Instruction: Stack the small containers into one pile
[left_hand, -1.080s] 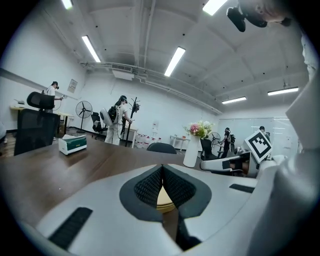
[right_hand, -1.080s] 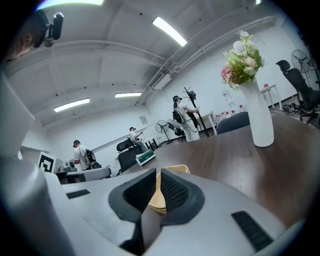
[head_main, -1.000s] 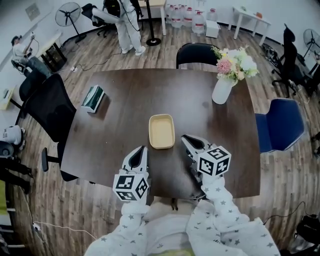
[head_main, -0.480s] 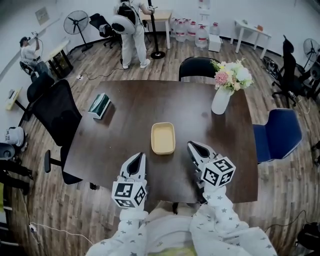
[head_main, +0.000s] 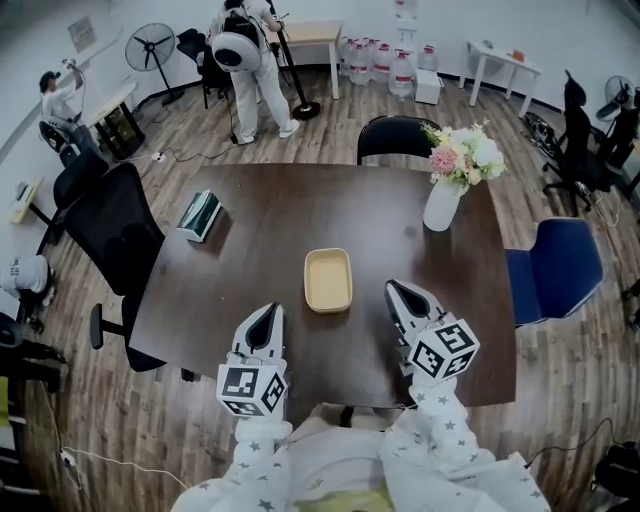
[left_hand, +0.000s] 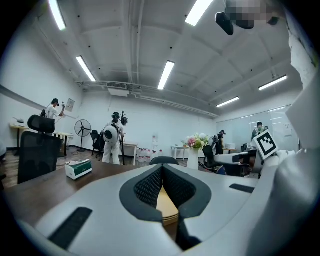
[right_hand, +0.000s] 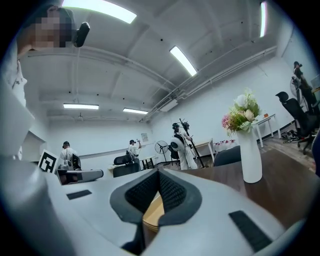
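A tan rectangular container pile (head_main: 328, 280) rests at the middle of the dark table (head_main: 270, 200); how many containers are nested in it I cannot tell. My left gripper (head_main: 268, 312) hovers short of it on the left, near the front edge, shut and empty. My right gripper (head_main: 395, 290) hovers to the pile's right, also shut with nothing in it. In the left gripper view, the shut left gripper (left_hand: 162, 167) frames the tan pile (left_hand: 167, 207) just beyond its pads. The right gripper view shows the right gripper (right_hand: 159, 172) closed, the pile's edge (right_hand: 152, 212) behind it.
A green tissue box (head_main: 200, 213) lies at the table's left. A white vase of flowers (head_main: 445, 200) stands at the far right. Chairs ring the table: black (head_main: 100, 240) on the left, black (head_main: 395, 135) at the far side, blue (head_main: 555, 265) on the right. A person in white (head_main: 245, 60) stands beyond.
Both grippers have risen and drawn back a little from the container pile toward the table's front edge. The person in white at the back has shifted left.
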